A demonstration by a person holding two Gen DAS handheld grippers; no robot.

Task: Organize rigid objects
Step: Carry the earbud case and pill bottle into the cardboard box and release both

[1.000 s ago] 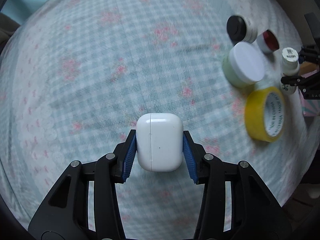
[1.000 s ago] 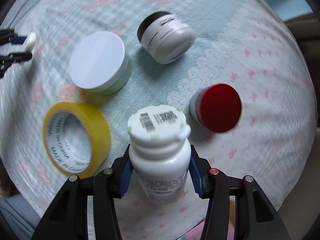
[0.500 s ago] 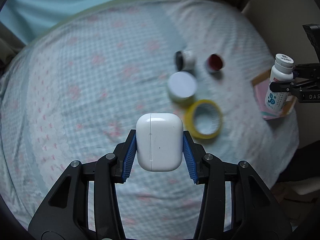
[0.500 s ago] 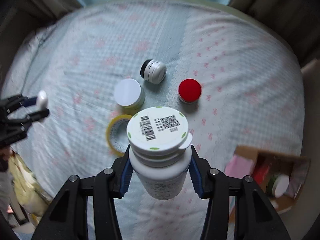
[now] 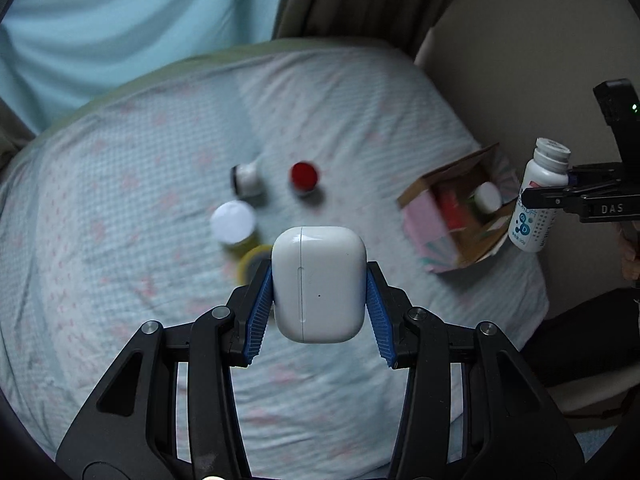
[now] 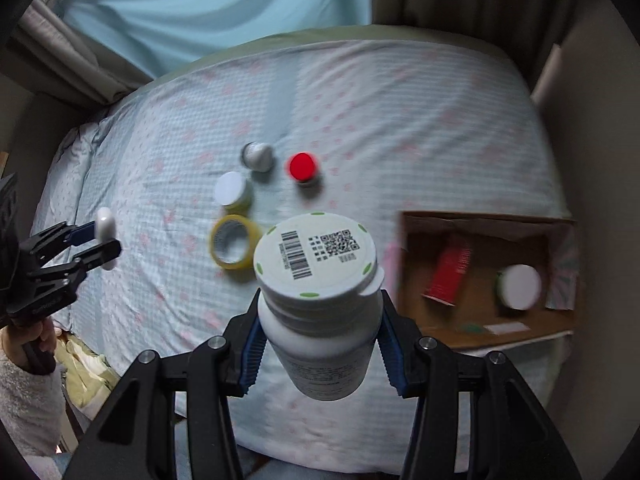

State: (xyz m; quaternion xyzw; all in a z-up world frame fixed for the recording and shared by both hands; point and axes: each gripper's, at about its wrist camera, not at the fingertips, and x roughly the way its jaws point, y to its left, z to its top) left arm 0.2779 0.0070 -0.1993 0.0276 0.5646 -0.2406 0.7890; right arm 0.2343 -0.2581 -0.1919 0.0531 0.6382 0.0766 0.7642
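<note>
- Left wrist view shows the bed (image 5: pixel 120 200) as the work surface, with the box (image 5: pixel 460 216) at its right edge, open side up, likely there to collect the loose items.
- Bottle (image 6: pixel 320 304) sits clamped between the right gripper's (image 6: pixel 320 344) blue pads, raised above the bed left of the box; its long axis runs along the fingers, cap pointing away from the camera.
- Case (image 5: pixel 319 284) is pinched by its two sides in the left gripper (image 5: pixel 319 308), also held off the bed, seam running along the fingers.
- Tape (image 6: pixel 234 246), two jars and a red-lidded pot remain on the bed.
</note>
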